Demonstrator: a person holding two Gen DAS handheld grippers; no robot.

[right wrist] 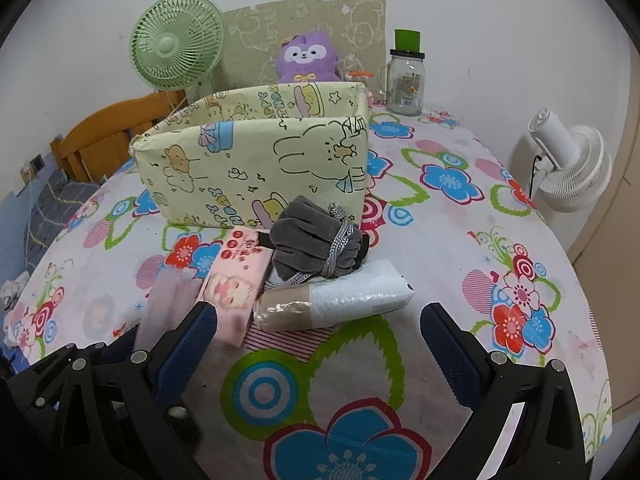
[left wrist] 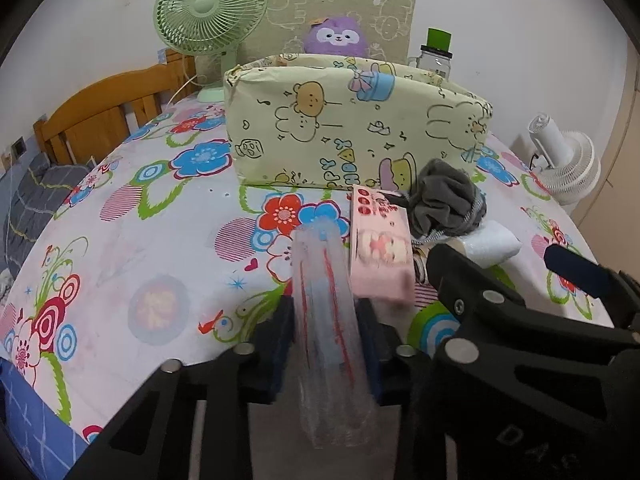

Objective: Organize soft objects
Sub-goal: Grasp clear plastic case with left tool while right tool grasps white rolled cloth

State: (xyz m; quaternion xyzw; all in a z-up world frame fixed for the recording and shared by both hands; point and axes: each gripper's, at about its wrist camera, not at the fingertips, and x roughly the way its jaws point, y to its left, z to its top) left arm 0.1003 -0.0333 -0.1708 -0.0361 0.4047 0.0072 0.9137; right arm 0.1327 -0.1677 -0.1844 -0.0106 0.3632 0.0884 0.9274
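My left gripper (left wrist: 326, 340) is shut on a clear plastic packet (left wrist: 328, 320) with red and blue print, held just above the flowered table; the packet also shows in the right wrist view (right wrist: 168, 304). Beside it lie a pink tissue pack (left wrist: 380, 248) (right wrist: 236, 284), a grey velvet pouch (left wrist: 444, 200) (right wrist: 316, 240) tied with silver cord, and a white foam roll (right wrist: 340, 300) (left wrist: 492, 242). Behind them stands an open pale-yellow cartoon box (left wrist: 344, 136) (right wrist: 256, 160). My right gripper (right wrist: 320, 332) is open and empty, just in front of the roll.
A purple plush (right wrist: 306, 56) sits behind the box against a cardboard sheet. A green fan (left wrist: 210, 12) stands at the back left, a glass jar with green lid (right wrist: 406, 80) at the back right. A white fan (right wrist: 568, 164) is beyond the table's right edge, a wooden bed frame (left wrist: 100, 120) to the left.
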